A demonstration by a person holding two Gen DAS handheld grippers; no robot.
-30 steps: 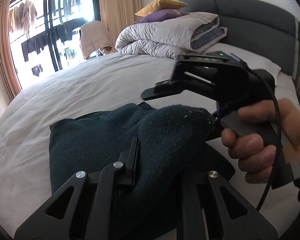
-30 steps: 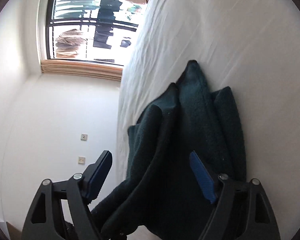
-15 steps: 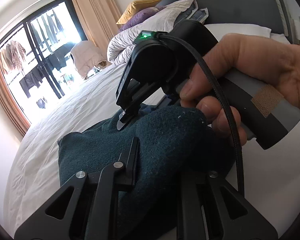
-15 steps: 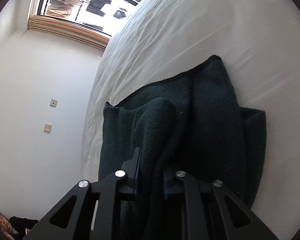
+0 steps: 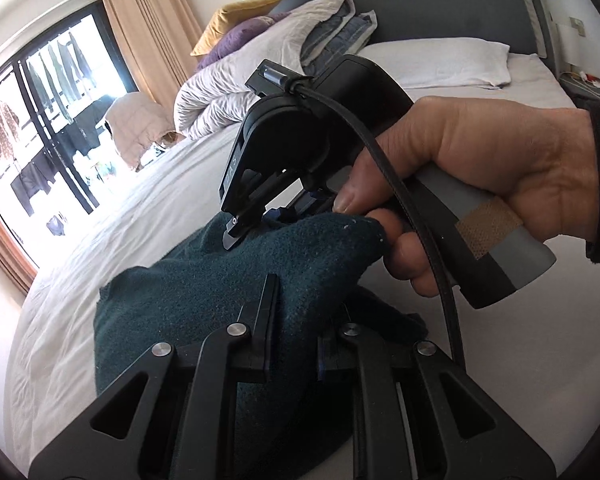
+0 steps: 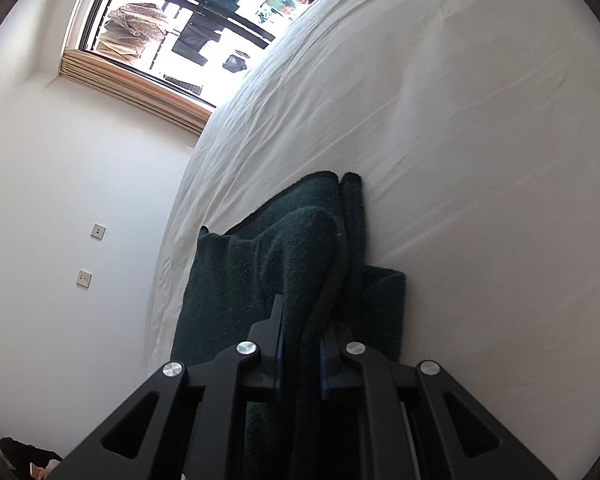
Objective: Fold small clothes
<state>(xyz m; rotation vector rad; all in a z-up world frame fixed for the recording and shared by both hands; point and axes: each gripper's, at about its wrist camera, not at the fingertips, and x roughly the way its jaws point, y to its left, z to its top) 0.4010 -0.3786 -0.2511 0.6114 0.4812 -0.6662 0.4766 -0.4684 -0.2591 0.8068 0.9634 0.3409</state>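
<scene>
A dark green fleece garment (image 5: 204,304) lies partly folded on the white bed sheet (image 5: 112,240). My left gripper (image 5: 296,320) is shut on a raised fold of it. In the left wrist view the right gripper (image 5: 284,216), held by a bare hand (image 5: 480,168), pinches the same fold just beyond my left fingers. In the right wrist view my right gripper (image 6: 300,340) is shut on a bunched edge of the garment (image 6: 260,264), which drapes down onto the sheet (image 6: 460,160).
A folded grey duvet (image 5: 268,80) with yellow and purple pillows sits at the head of the bed beside a white pillow (image 5: 440,60). A grey headboard (image 5: 440,4), a curtain and a balcony window (image 5: 40,128) stand behind. The bed edge and white wall (image 6: 80,220) lie left.
The right gripper came in from the right and shut on the raised fold next to my left gripper. Both views tilted as the cloth was lifted and bunched narrower.
</scene>
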